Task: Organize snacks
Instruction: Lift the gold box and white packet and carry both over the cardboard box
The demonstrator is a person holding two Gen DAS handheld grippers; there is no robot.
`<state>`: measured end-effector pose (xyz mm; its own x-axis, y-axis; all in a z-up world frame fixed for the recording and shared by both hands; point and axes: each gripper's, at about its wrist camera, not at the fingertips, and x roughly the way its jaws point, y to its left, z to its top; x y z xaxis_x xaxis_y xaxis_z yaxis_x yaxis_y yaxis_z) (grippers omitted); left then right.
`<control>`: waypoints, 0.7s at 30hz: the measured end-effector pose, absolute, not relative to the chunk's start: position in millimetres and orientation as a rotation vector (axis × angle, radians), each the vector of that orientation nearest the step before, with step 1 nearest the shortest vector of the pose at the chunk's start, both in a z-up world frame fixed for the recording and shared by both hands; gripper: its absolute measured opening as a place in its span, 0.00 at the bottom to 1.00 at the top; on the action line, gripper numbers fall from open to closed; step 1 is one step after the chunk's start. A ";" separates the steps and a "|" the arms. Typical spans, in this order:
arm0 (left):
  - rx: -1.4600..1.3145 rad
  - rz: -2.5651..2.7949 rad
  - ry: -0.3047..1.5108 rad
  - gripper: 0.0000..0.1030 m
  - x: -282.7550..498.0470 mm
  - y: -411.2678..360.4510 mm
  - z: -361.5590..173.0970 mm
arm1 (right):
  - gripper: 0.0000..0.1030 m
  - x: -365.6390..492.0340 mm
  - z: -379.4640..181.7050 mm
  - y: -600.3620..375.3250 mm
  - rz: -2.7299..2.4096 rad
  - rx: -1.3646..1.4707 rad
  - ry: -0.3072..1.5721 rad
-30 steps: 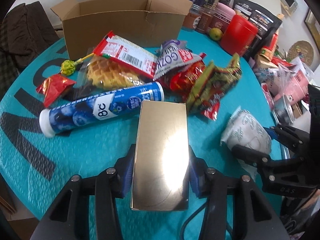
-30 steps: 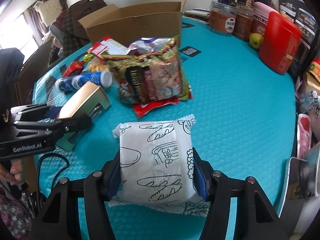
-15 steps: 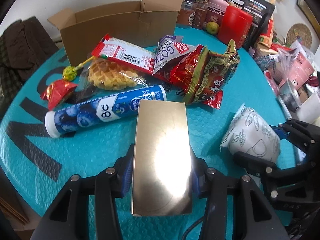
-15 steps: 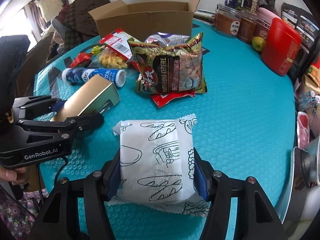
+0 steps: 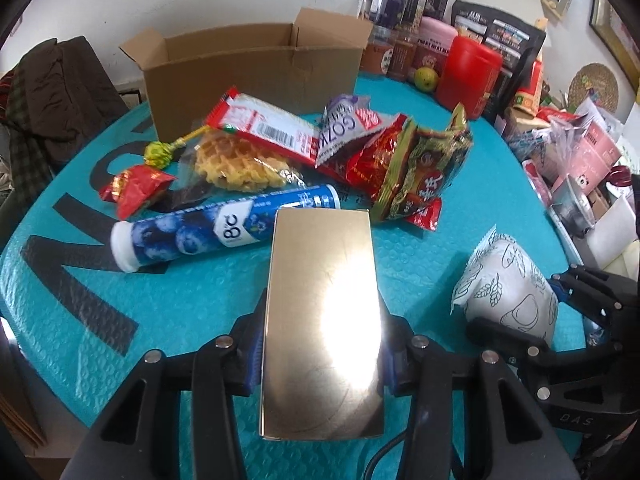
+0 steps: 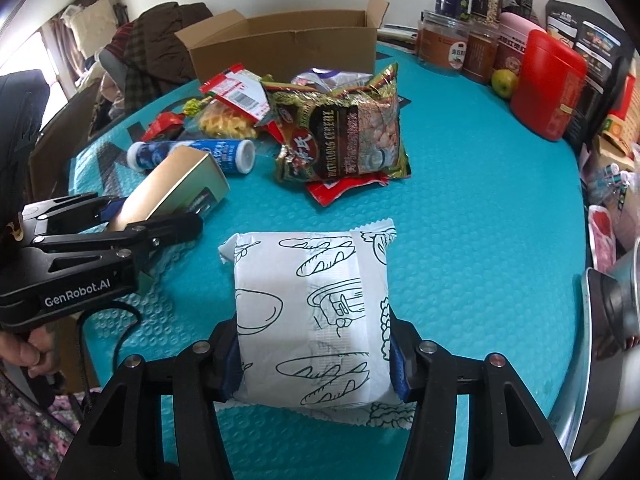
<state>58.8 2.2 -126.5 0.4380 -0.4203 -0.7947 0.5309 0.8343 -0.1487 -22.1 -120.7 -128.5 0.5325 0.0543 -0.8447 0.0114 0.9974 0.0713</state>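
Observation:
My left gripper is shut on a shiny gold box, held just above the teal table. My right gripper has a white bread packet with line drawings between its pads, and its jaws are closing, pressing the packet's sides. A heap of snacks lies beyond: a blue tube, a waffle pack, a red-and-white wrapper, a cereal bag, a small red packet and a lollipop. An open cardboard box stands behind them.
Jars, a red canister, a green fruit and dark pouches line the table's far right edge. Metal tins and cartons crowd the right side. Dark clothing lies off the table at the left. A hand holds the left gripper's handle.
Both grippers and what they hold have drawn back a little from the snack heap. The right jaws have squeezed in on the bread packet.

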 end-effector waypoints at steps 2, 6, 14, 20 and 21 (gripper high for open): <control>0.111 -0.610 0.946 0.43 55.8 7.0 -121.3 | 0.54 -24.7 -124.8 -117.9 0.030 0.080 0.997; 0.101 -0.618 0.911 0.43 50.7 12.7 -106.4 | 0.54 -26.4 -112.0 -113.8 0.054 0.106 0.962; 0.073 -0.635 0.823 0.43 55.5 20.6 -66.9 | 0.54 -18.5 -73.0 -107.3 0.083 0.075 0.874; 0.055 -0.639 0.758 0.43 69.1 21.4 -37.3 | 0.54 -0.7 -40.9 -103.3 0.102 0.032 0.814; 0.053 -0.640 0.749 0.43 72.9 21.9 -32.5 | 0.54 2.2 -35.7 -102.5 0.109 0.028 0.805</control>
